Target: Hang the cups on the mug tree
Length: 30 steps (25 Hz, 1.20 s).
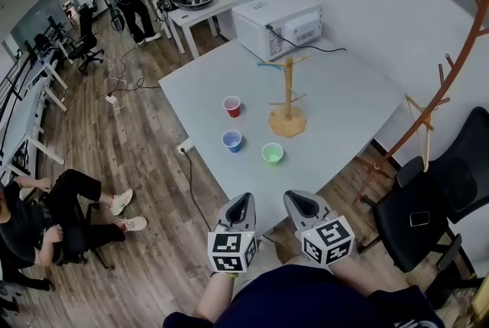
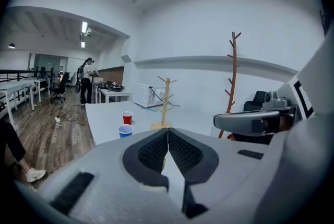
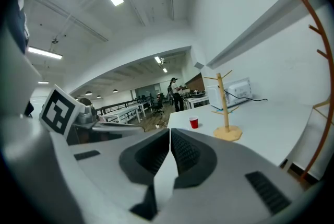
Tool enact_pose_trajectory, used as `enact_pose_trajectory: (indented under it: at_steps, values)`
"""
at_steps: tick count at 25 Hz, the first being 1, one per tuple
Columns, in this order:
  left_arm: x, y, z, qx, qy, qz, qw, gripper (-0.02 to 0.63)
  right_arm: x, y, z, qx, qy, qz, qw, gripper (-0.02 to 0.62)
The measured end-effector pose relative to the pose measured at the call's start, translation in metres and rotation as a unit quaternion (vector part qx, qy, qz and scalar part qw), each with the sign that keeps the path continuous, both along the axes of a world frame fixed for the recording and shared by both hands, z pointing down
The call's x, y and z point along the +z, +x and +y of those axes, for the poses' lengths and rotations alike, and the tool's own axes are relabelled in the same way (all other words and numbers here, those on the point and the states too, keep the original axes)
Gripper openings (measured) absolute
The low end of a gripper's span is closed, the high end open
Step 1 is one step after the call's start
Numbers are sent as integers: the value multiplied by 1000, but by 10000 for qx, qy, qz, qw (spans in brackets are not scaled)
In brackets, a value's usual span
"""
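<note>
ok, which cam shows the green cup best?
Head view: the green cup stands upright and unobstructed on the table, near the mug tree. Left gripper view: the shut fingers of the left gripper cover its spot. Right gripper view: not visible; only the red cup shows.

A light wooden mug tree (image 1: 287, 100) with a round base stands upright on the pale grey worktop (image 1: 348, 101). Left of it a red plastic cup (image 1: 232, 106) sits mouth up. A blue plastic cup (image 1: 231, 140) and a green plastic cup (image 1: 273, 154) stand upright nearer the front edge, the green one near the tree's base.
</note>
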State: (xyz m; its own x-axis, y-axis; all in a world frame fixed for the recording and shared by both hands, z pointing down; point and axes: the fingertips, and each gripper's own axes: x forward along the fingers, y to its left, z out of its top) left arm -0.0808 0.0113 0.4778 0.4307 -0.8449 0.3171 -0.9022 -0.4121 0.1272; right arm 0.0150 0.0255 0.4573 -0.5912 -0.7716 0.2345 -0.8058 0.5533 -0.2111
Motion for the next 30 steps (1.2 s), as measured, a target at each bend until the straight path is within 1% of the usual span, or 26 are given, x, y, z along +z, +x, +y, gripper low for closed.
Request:
enact_pose_trajectory:
  at_steps: [10, 18, 24, 25, 26, 27, 30]
  values:
    - [10, -36, -48, 180, -69, -12, 9998, 20, 0, -17, -43, 428, 37, 3, 9991, 31]
    - [25, -53, -81, 330, -160, -18, 9993, 20, 5, -29, -72, 611, 2, -21, 9981, 31]
    - [38, -61, -104, 523, -158, -116, 9984, 21, 9, -35, -92, 724, -39, -39, 9974, 31]
    - [41, -62, -109, 543, -173, -125, 9983, 27, 9, -35, -96, 741, -46, -39, 9972, 31]
    - [45, -63, -113, 566, -193, -130, 9981, 59, 10, -35, -99, 760, -57, -39, 9971, 31]
    - [49, -63, -118, 591, -210, -140, 9979, 112, 12, -35, -102, 781, -71, -37, 9969, 31]
    - [61, -66, -131, 619, -207, -196, 9977, 177, 15, -35, -110, 851, -110, -34, 9963, 31]
